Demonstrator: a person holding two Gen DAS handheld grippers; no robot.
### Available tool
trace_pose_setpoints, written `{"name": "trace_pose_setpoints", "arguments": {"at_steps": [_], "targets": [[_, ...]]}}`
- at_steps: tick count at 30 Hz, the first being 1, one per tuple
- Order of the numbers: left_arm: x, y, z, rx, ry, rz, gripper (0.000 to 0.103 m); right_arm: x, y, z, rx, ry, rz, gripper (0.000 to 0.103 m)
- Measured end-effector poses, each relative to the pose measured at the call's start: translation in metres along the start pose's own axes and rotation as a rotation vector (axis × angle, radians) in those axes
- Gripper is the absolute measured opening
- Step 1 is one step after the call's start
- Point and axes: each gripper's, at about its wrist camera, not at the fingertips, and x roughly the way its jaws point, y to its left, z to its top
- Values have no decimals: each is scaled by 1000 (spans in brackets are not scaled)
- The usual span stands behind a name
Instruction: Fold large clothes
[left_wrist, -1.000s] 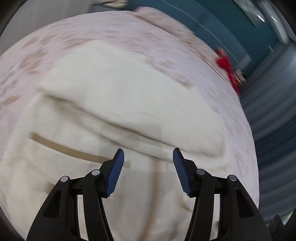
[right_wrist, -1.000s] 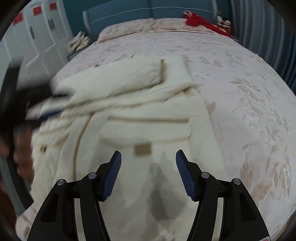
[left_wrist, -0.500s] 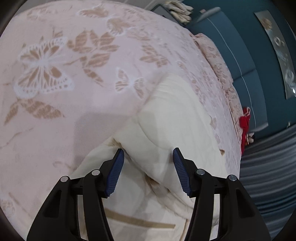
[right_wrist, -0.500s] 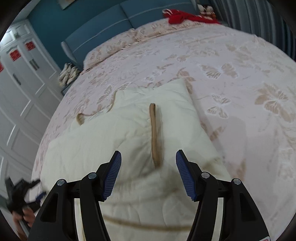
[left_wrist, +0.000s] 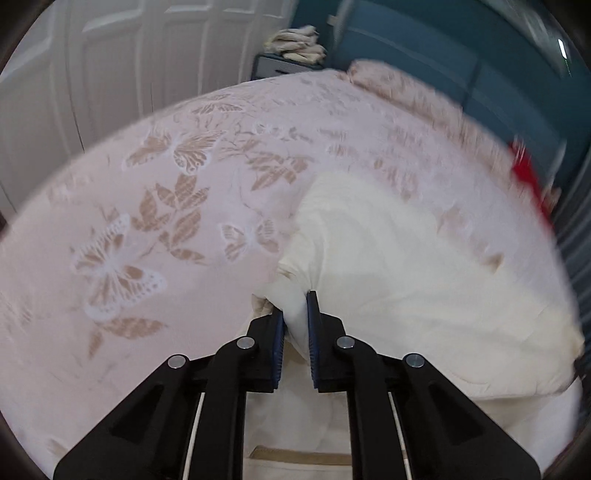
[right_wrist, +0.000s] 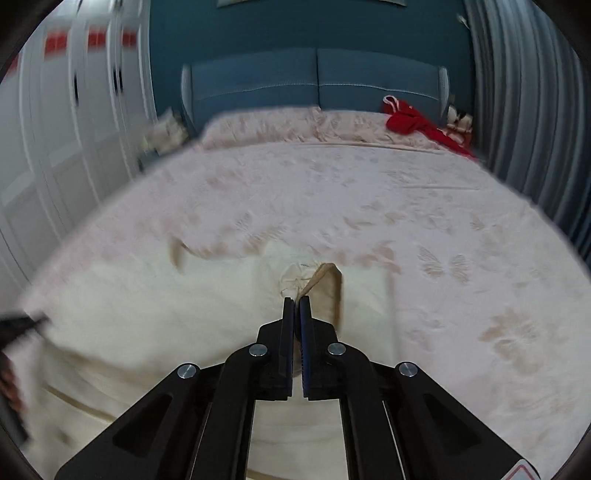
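Since the earlier frames we have carried both tools from the middle of the cream garment out to its far corners, and the jaws of each have just been closing with cloth between them. On the left, our left tool (left_wrist: 295, 321) is clamped on a thick bunch of the cream garment (left_wrist: 406, 288) at its far left corner, where bare bedspread (left_wrist: 155, 229) begins just beyond the tips. The garment spreads away from that tool to the right and back toward us.

On the right, our right tool (right_wrist: 295, 306) has its jaws pressed nearly together on a gathered nub of cloth at the far edge, with a tan strap (right_wrist: 325, 275) looping out of the pinch to the right. From here the garment (right_wrist: 147, 314) runs off to the left, so its long axis lies across the bed between our two tools, each holding one end of the far edge.

We judge that the coming fold depends on this: both corners lie farther up the bed than the garment's body, so drawing them toward us would lay the far edge over the near one.
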Motion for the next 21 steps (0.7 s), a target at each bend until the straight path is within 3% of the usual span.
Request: {"name": "trace_pose_setpoints", "arguments": {"at_steps": [3, 8, 13, 16, 17, 21], "targets": [[26, -10, -18, 63, 56, 76, 10, 39, -14, -26, 64, 118, 8, 2], [37, -20, -31, 156, 35, 153, 10, 67, -19, -50, 73, 180, -1, 2], [31, -27, -33, 206, 41, 207, 15, 46, -26, -44, 146, 179, -7, 3], [-6, -24, -29, 187, 30, 186, 15, 8, -19, -37, 154, 137, -36, 8], [-15, -25, -29, 182, 21, 175, 16, -5, -11, -34, 147, 123, -23, 12], [-48, -56, -30, 203, -30, 89, 22, -18, 45, -26, 63, 121, 88, 12]]}}
